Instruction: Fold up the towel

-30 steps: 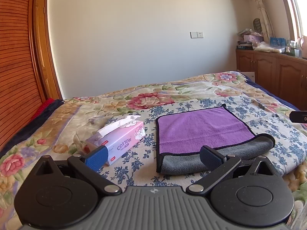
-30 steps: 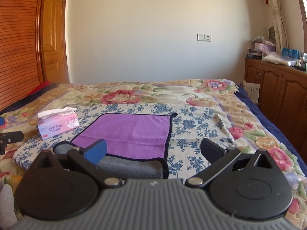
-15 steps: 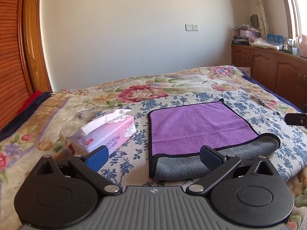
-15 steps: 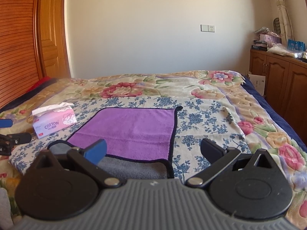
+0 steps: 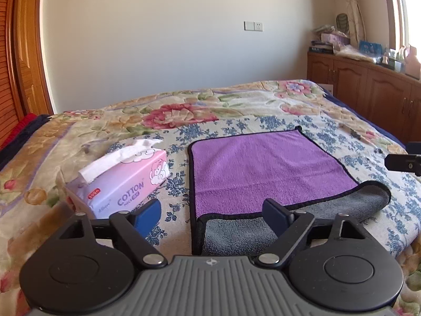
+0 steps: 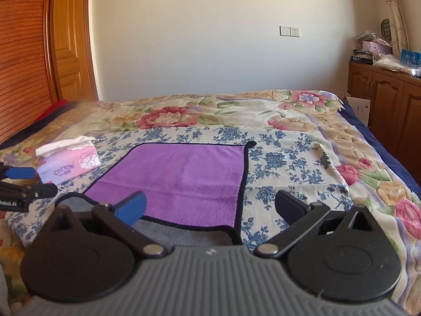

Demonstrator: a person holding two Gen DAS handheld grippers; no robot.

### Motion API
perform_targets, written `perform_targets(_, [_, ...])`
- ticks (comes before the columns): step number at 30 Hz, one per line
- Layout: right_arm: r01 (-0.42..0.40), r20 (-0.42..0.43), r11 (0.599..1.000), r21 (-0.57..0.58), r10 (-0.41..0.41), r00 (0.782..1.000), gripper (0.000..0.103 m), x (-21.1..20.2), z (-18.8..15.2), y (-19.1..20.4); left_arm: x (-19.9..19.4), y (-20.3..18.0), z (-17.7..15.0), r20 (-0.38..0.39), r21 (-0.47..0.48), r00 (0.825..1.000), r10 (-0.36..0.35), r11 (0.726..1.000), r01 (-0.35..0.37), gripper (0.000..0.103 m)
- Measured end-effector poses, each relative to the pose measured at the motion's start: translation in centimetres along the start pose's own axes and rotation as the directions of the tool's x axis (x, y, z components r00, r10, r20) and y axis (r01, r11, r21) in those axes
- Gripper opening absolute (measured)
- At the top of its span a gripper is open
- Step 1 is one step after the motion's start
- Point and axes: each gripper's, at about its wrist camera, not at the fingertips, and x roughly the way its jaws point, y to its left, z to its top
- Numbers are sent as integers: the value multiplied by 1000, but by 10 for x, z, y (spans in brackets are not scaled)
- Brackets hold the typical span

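A towel, purple on top with a black hem, lies flat on the bed; its near edge is folded over, showing the grey underside. It also shows in the right wrist view. My left gripper is open and empty, just short of the towel's near left corner. My right gripper is open and empty, over the towel's near right corner. Each gripper's tip shows at the edge of the other's view.
A pink tissue box stands left of the towel, close to my left finger. The bed has a floral cover. Wooden cabinets stand right, a wooden door left.
Both grippers have moved forward and lower toward the towel's near edge. The towel and tissue box have not moved.
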Motion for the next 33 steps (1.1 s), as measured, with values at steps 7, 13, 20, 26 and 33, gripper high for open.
perform_targets(7, [7,-19,1000,-10,-8,1000,103,14,-1,-1,22,4,-2,-43,6,999,-5,1000,6,78])
perform_targets(13, [6,-42,1000,-24,-7,999,103,26,-3,-1,40,12,-4,-85,-11,996,-13,1000,12,71])
perform_targets(20, [5,-68,999,-34,-7,998,103,36,-6,-1,56,18,-8,-128,-37,991,-35,999,30,57])
perform_targets(26, [-20,-121,1000,5,20,992,103,45,-9,-6,62,18,-10,-147,-39,988,-40,999,34,38])
perform_targets(33, [-18,-176,1000,15,21,984,103,50,-13,-6,63,16,-12,-163,-51,984,-67,997,59,30])
